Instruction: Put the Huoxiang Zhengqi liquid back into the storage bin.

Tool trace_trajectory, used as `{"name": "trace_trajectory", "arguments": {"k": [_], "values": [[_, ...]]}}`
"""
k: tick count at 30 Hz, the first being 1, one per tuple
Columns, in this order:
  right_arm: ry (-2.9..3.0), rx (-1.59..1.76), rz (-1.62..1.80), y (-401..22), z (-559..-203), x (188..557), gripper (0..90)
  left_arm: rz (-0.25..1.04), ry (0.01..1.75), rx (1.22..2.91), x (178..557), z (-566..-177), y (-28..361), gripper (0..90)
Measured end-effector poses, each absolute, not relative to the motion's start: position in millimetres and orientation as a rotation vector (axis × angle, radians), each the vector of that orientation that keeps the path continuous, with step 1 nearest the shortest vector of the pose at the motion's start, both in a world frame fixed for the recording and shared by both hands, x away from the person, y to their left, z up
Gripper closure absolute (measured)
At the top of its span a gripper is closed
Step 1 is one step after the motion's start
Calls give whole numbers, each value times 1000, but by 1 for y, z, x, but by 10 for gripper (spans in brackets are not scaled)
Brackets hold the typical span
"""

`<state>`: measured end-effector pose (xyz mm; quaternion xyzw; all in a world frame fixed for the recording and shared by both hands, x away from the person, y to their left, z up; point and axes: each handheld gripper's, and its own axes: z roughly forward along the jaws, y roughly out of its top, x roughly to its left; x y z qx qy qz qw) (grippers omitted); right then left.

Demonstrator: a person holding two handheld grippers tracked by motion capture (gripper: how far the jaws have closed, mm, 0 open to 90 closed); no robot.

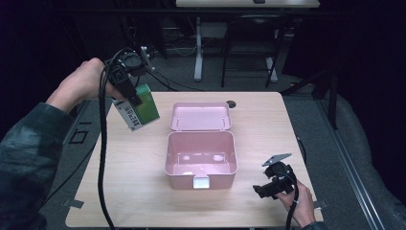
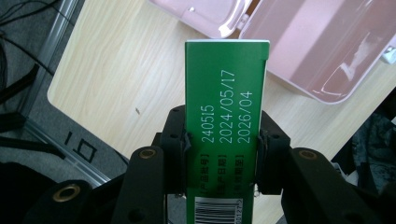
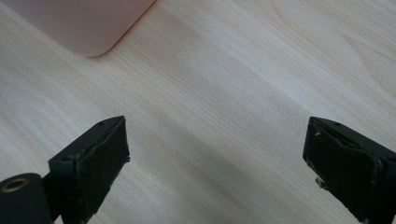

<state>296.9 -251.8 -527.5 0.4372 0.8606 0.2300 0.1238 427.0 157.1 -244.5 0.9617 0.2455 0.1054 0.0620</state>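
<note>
Left hand-held gripper [image 1: 135, 101] clamped on green carton [image 1: 142, 109], carried tilted in the air over the tabletop's [image 1: 134, 182] far-left corner, left of the open pink box [image 1: 201, 154]. Right hand-held gripper [image 3: 217, 158] jaws wide, nothing between them, low near the box's front-right corner

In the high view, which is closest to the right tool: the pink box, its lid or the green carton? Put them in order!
From the right tool, at the table's front right:
1. Pink box, just to its left, mid-table.
2. Lid, open, standing behind the box.
3. Green carton, held up in the left tool over the far left corner.
</note>
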Motion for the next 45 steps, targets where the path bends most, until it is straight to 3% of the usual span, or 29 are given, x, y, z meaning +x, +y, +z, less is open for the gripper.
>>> {"name": "trace_trajectory", "arguments": {"k": [45], "values": [[2539,1253,669,-252,-529,297,73,195,426,2950,423,-263,60,632]]}}
